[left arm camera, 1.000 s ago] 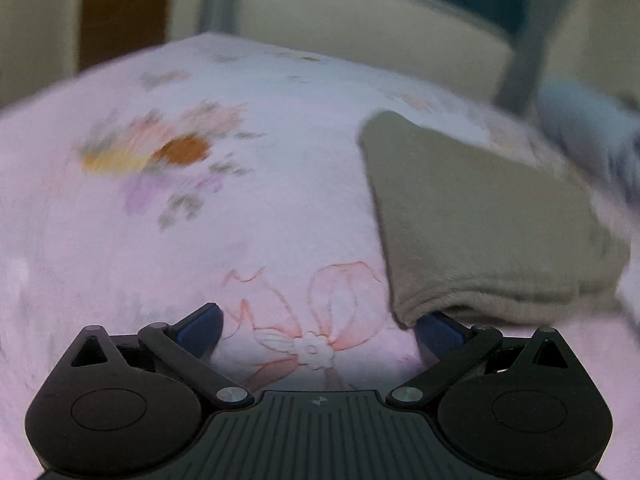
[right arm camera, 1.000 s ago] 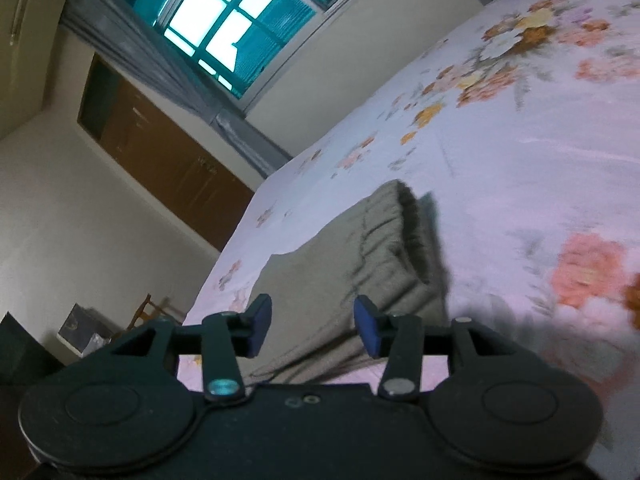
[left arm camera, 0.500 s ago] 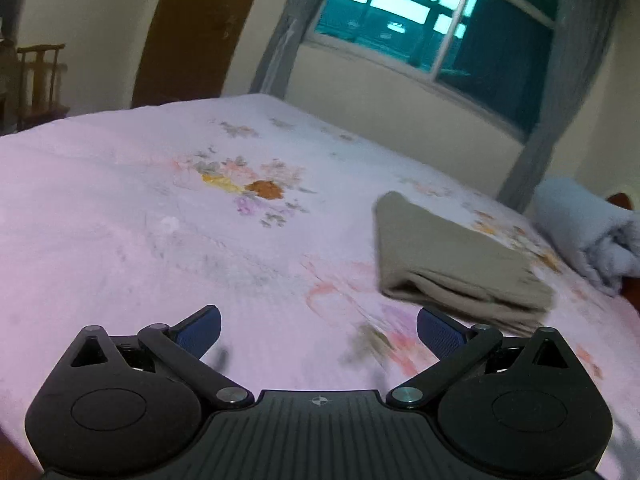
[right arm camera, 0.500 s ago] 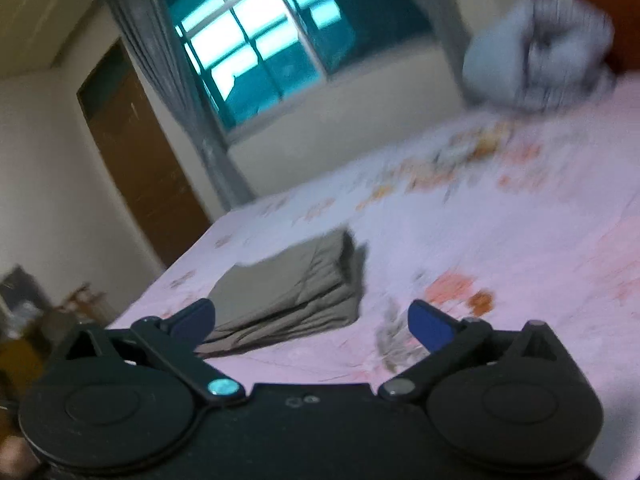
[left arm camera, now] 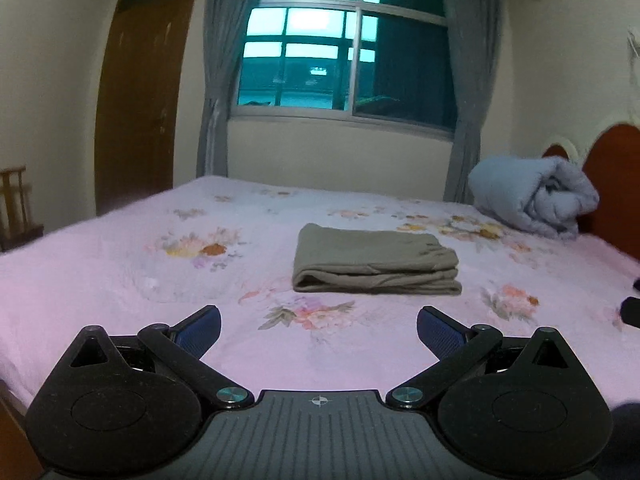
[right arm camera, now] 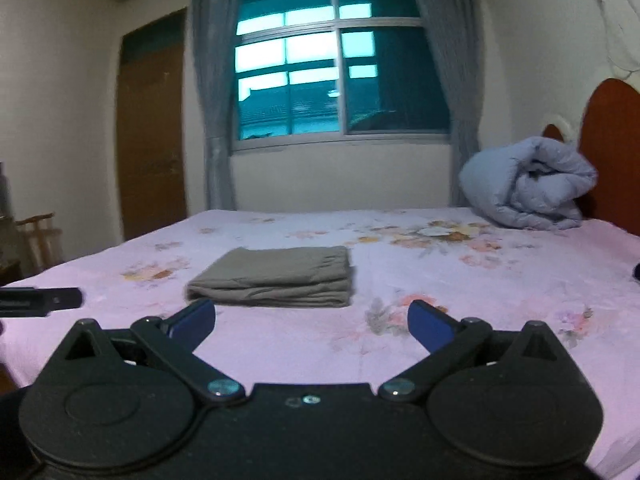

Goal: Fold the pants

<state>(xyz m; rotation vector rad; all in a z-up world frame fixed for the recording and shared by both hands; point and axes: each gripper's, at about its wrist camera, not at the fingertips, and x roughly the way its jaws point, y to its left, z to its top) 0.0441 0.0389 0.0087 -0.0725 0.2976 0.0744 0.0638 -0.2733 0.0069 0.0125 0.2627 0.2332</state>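
The olive-grey pants lie folded in a flat rectangular stack on the pink floral bed. They also show in the right wrist view. My left gripper is open and empty, held back from the stack and above the bed's near part. My right gripper is open and empty too, set back from the pants, which lie ahead and to its left. Neither gripper touches the cloth.
A rolled blue-grey quilt sits at the far right by the red headboard. A window with grey curtains and a brown door are behind the bed. A wooden chair stands at left. The left gripper's edge shows in the right wrist view.
Both grippers have pulled back and levelled out away from the folded pants. The right gripper, narrow around the waistband a second ago, has opened wide. The pants stay on the bed.
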